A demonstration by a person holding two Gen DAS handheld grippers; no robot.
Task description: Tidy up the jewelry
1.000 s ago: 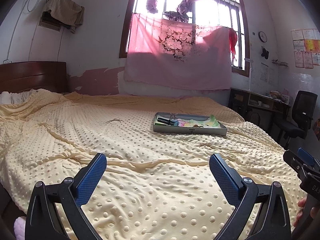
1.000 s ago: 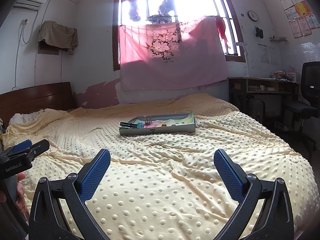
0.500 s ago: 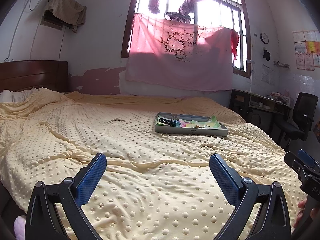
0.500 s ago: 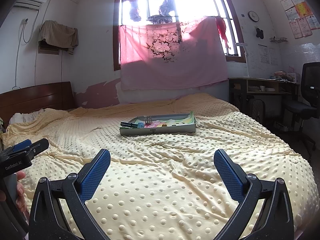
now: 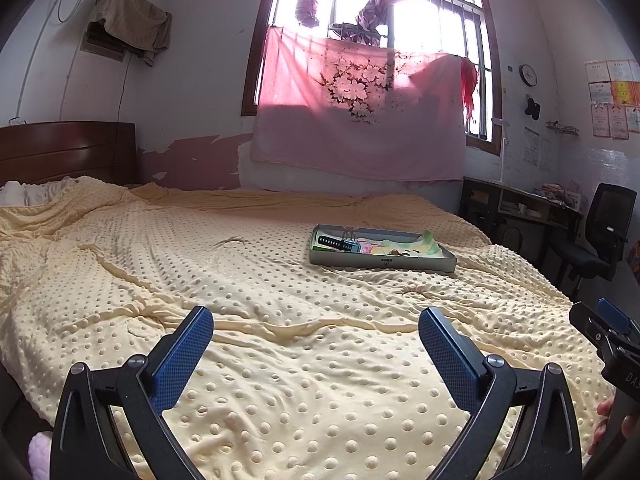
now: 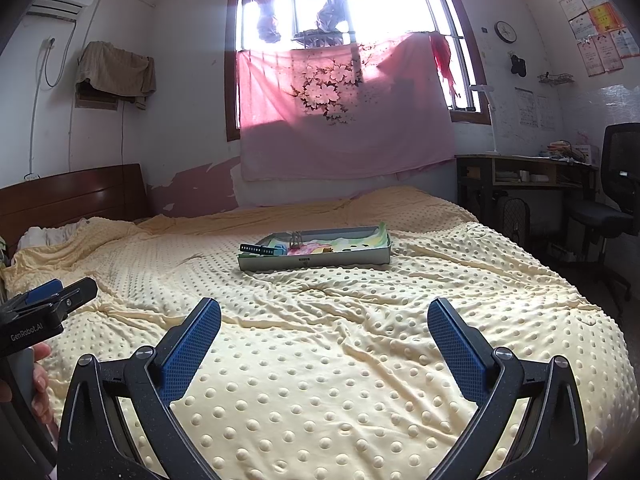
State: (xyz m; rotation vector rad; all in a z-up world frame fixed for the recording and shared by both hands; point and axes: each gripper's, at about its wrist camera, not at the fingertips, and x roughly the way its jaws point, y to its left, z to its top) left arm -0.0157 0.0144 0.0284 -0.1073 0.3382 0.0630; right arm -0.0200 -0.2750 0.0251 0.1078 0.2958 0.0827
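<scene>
- Left gripper (image 5: 316, 334) is hovering low over the yellow dotted blanket (image 5: 280, 360), jaws spread wide, nothing between the blue pads (image 5: 184, 354)
- Right gripper (image 6: 324, 326) is likewise hovering over the blanket at the bottom of its frame, jaws wide apart and empty
- Grey tray (image 5: 382, 262) is sitting on the blanket right of centre in the left view, well apart from both grippers; in the right view it is lying at frame centre (image 6: 316, 263)
- A dark strap (image 6: 258, 249) is sticking out over the tray's left edge; colourful items are lying inside, too small to identify
- A hand (image 6: 38, 380) is showing at the lower left edge of the right view, gripping the other tool's handle
</scene>
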